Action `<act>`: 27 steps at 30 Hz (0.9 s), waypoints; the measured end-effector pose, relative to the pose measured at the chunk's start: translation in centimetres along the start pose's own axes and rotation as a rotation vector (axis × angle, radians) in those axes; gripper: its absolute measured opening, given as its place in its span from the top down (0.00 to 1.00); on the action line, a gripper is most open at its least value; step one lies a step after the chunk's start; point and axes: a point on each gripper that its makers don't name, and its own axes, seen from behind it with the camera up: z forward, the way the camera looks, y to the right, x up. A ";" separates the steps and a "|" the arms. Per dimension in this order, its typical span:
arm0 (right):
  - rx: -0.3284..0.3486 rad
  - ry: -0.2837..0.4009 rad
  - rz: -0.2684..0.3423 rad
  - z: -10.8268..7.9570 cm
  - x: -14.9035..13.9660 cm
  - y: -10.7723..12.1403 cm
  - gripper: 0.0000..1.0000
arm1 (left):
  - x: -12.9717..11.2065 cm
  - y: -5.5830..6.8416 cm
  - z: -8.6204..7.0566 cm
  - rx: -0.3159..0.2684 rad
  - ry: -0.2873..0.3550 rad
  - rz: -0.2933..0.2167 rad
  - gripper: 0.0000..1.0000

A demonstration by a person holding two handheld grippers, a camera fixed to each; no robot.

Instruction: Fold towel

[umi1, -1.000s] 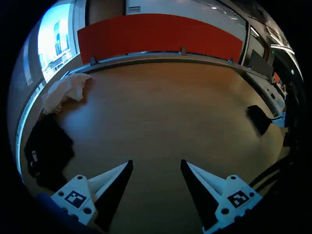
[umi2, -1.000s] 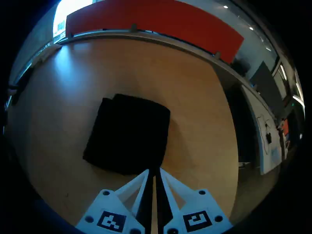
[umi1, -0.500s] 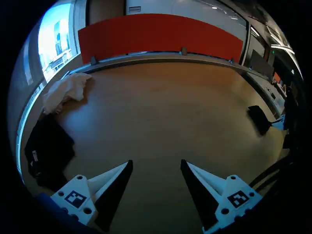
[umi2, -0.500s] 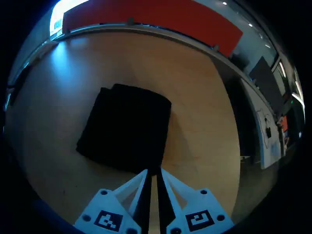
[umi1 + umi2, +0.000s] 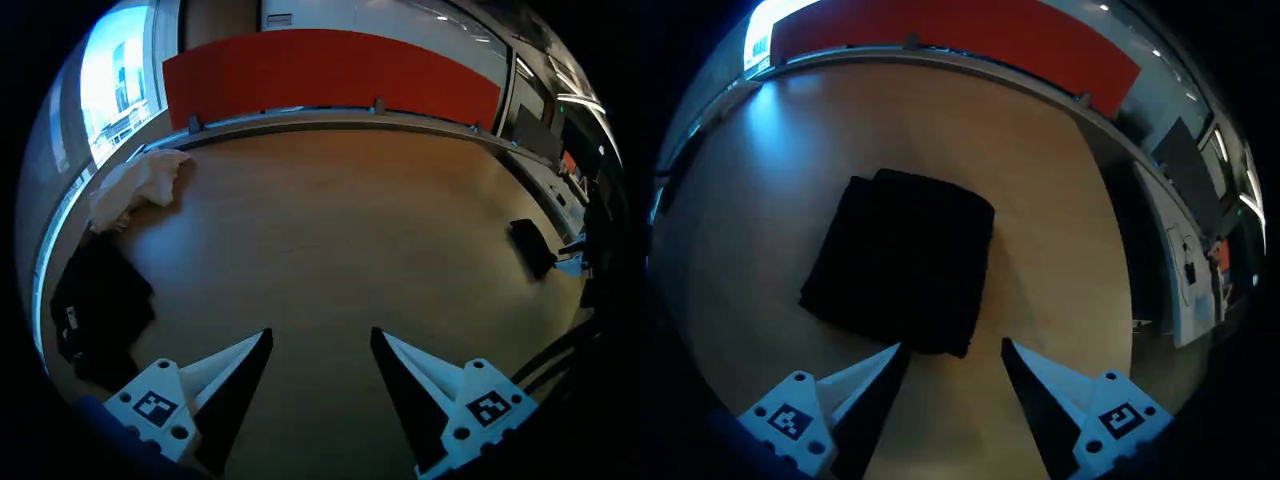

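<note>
Wooden tabletop (image 5: 336, 208) backed by a red partition (image 5: 336, 72): at far left lie a dark cloth bundle (image 5: 100, 308) and, beyond it, a crumpled white cloth (image 5: 136, 188). At centre, the left gripper (image 5: 320, 352) has its fingers spread apart over bare wood, and the folded black towel (image 5: 532, 246) lies far right. In the right gripper view the towel lies flat, its near edge level with the tips of the right gripper (image 5: 952, 356), fingers likewise apart.

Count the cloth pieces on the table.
3: a folded black towel ahead of the right tongs; a crumpled white cloth and a dark heap near the window. Others may be hidden.
</note>
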 end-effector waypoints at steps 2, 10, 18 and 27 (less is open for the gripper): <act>0.004 0.002 0.000 -0.1 0.1 -0.1 0.09 | 0.0 0.0 0.0 0.000 0.001 -0.001 0.10; 0.023 0.034 0.006 -0.8 1.4 -1.1 0.07 | 0.1 -0.1 -0.2 0.000 0.007 -0.006 0.10; 0.058 0.138 0.035 -2.3 5.1 -2.9 0.07 | 0.4 -0.4 -0.4 0.003 0.020 -0.011 0.10; 0.087 0.296 0.073 -3.9 10.4 -5.5 0.07 | 1.6 -0.8 -0.5 0.011 0.064 -0.031 0.10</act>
